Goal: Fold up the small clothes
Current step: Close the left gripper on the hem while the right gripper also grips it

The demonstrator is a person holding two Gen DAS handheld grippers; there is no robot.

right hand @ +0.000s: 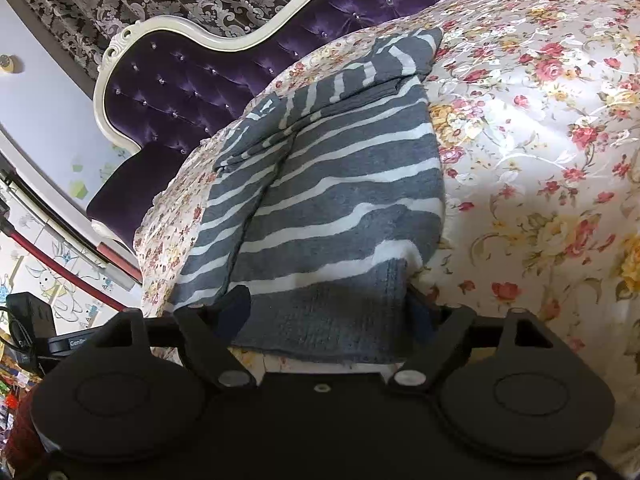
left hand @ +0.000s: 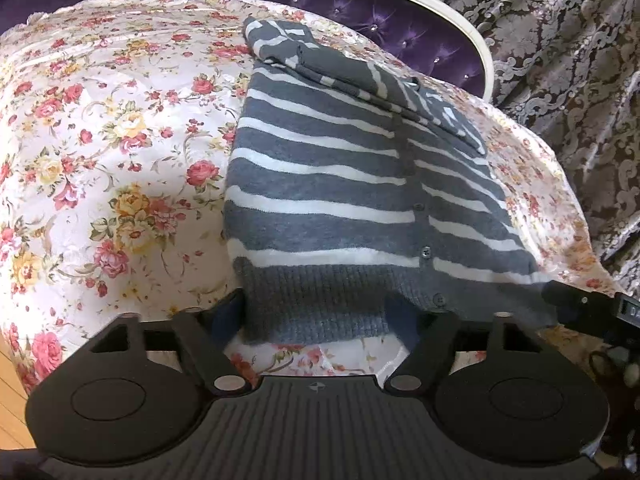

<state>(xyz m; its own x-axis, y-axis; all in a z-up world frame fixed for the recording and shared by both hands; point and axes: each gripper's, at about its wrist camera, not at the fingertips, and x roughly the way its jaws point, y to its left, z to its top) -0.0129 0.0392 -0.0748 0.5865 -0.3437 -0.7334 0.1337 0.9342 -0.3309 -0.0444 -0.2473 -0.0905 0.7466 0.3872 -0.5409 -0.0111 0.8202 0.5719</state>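
A grey cardigan with white stripes [left hand: 320, 184] lies flat on the flowered bedspread [left hand: 100, 160], buttoned down its front, one sleeve [left hand: 360, 72] folded across the top. Its ribbed grey hem [left hand: 320, 312] is closest to me. My left gripper [left hand: 316, 314] stands open at the hem's left end, and the rib drapes across the gap between its blue-padded fingers [left hand: 224, 320]. In the right wrist view the same cardigan [right hand: 340, 184] shows its hem [right hand: 320, 320] between the fingers of my open right gripper [right hand: 328, 308]. There one finger [right hand: 236, 304] rests on the cloth.
A purple tufted headboard with a white frame [right hand: 180, 80] runs behind the bed, with patterned curtains [left hand: 560, 60] beyond it. A black device part [left hand: 580, 304] sits by the hem's right corner. Wooden floor [left hand: 12, 400] shows at the lower left. Bare bedspread [right hand: 540, 160] extends beside the cardigan.
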